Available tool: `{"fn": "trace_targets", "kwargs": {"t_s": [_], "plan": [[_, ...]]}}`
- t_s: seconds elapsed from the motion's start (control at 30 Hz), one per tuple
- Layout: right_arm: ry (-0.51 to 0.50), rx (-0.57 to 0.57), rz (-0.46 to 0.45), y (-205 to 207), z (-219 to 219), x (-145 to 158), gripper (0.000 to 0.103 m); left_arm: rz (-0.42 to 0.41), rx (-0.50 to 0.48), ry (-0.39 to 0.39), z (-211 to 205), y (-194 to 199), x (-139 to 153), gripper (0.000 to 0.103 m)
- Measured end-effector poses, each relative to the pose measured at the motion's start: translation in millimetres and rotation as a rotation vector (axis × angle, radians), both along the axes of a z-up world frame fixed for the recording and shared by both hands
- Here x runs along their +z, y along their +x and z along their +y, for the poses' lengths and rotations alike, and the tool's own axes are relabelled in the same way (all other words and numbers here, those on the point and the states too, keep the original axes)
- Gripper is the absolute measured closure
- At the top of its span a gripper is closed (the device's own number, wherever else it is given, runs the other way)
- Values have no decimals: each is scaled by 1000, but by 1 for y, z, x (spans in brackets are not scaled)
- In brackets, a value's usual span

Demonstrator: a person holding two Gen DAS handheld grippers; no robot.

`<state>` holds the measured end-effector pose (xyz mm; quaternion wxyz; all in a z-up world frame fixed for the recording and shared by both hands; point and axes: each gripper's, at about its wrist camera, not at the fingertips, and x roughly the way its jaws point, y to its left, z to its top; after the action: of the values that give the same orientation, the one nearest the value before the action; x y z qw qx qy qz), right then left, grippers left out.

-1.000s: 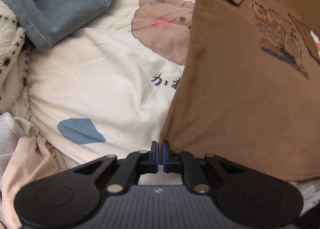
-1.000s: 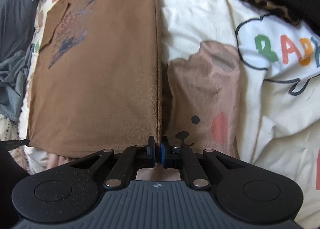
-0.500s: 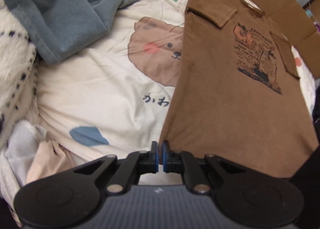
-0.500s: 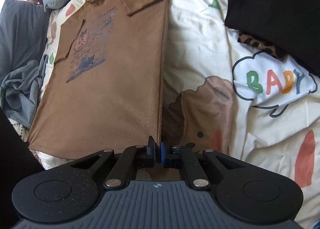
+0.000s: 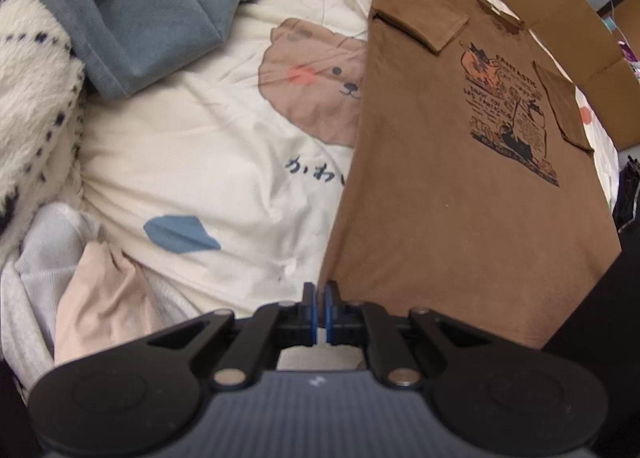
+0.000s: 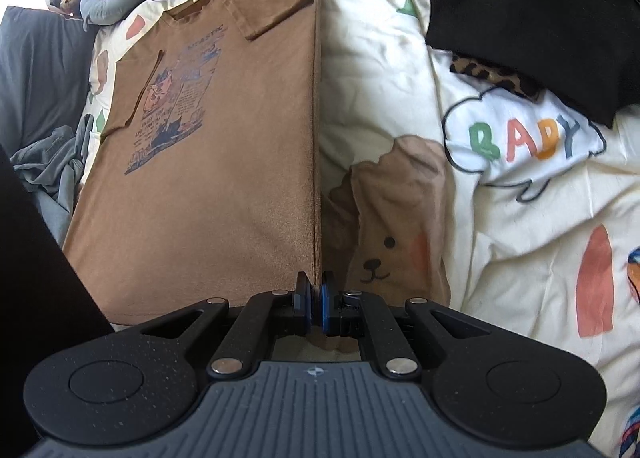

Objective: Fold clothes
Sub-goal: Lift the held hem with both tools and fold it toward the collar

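Two tools pinch the near hem of a brown T-shirt (image 5: pixel 460 197) on a cartoon-print bedsheet (image 5: pixel 208 161), one at each lower corner. The left tool (image 5: pixel 319 314) is clamped shut on the hem's left corner; the right tool (image 6: pixel 315 308) is clamped shut on the right corner, its blue pads pressed onto the folded side edge. Both sleeves already lie folded inward over the shirt, so the next step looks like carrying the hem up toward the collar.

Relative to the shirt, a blue-grey garment (image 5: pixel 152 5) is heaped beyond its left edge, a pink and white bundle (image 5: pixel 96 298) lies near its lower left corner, a black garment (image 6: pixel 532 17) sits off to its right, and a cardboard box (image 5: pixel 560 13) stands just past the collar.

Risks are plain. Each tool grips only a thin bite of cloth, so a corner could slip out mid-lift. Uneven lifting would skew the fold. Tugging the hem could drag the body along the sheet and spring the tucked sleeves open. A long swing could land the hem against the box.
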<state>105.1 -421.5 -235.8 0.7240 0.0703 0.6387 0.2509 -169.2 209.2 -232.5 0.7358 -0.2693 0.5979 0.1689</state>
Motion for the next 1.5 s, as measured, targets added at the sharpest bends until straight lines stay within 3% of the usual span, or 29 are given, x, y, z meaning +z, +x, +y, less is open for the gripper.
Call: {"fn": "trace_targets", "kwargs": {"t_s": [0.27,0.5,1.0,1.5], "plan": [[-6,-17,30,-18,-16,-3,101,13,-1,-23,-7,-21,-1,100],[37,-49,6,-15,-19,14,101,-48,32,-31,-3,-17,19,100],[148,-73,-152,30,-2,82,101,-244,22,20,16,36,90,100],[211,-78,-234,71,18,115,101,-371,31,49,35,84,124,100]]}}
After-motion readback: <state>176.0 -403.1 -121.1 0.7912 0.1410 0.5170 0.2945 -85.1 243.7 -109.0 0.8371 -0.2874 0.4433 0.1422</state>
